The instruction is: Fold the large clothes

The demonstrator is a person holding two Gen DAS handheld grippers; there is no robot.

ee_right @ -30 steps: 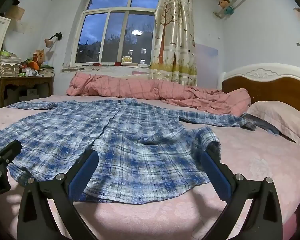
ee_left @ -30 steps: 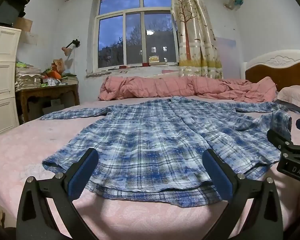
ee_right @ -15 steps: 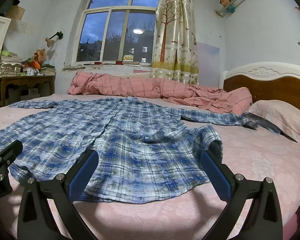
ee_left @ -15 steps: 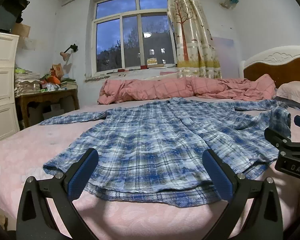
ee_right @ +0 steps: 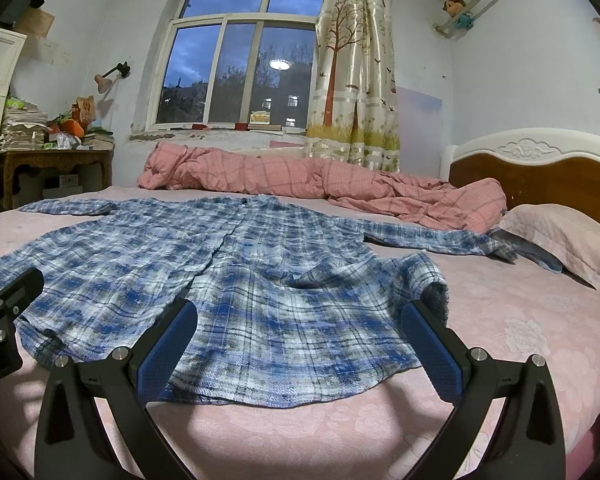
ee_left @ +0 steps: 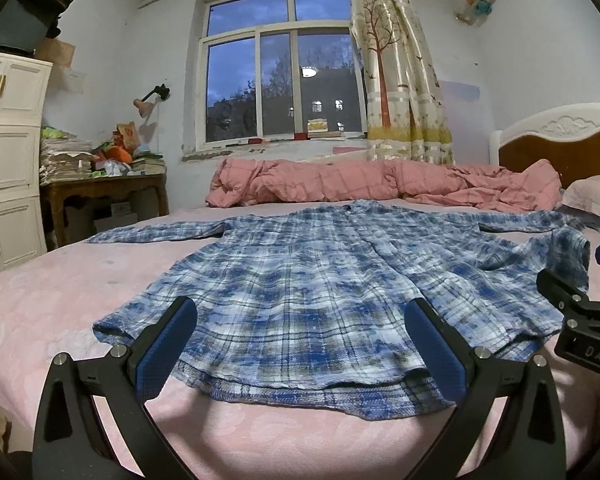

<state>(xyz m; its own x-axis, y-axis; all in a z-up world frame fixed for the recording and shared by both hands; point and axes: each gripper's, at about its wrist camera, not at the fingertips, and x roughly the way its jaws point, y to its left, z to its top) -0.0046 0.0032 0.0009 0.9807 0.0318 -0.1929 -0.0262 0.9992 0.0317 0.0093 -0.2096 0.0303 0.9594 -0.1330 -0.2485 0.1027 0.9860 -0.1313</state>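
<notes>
You have drawn both wide-open grippers, left gripper [ee_left: 300,332] and right gripper [ee_right: 300,332], slightly back and up from the plaid shirt [ee_left: 320,280], whose hem now sits farther from the fingertips

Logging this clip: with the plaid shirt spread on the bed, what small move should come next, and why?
Probably lower both open tools, left tool and right tool, onto the plaid shirt hem: it lies flat, ungrasped, just ahead of them.

A blue plaid shirt [ee_left: 320,280] lies spread across a pink bed [ee_left: 60,304] ahead of the left gripper [ee_left: 300,344], jaws wide apart; right gripper [ee_left: 580,320] alongside.
</notes>
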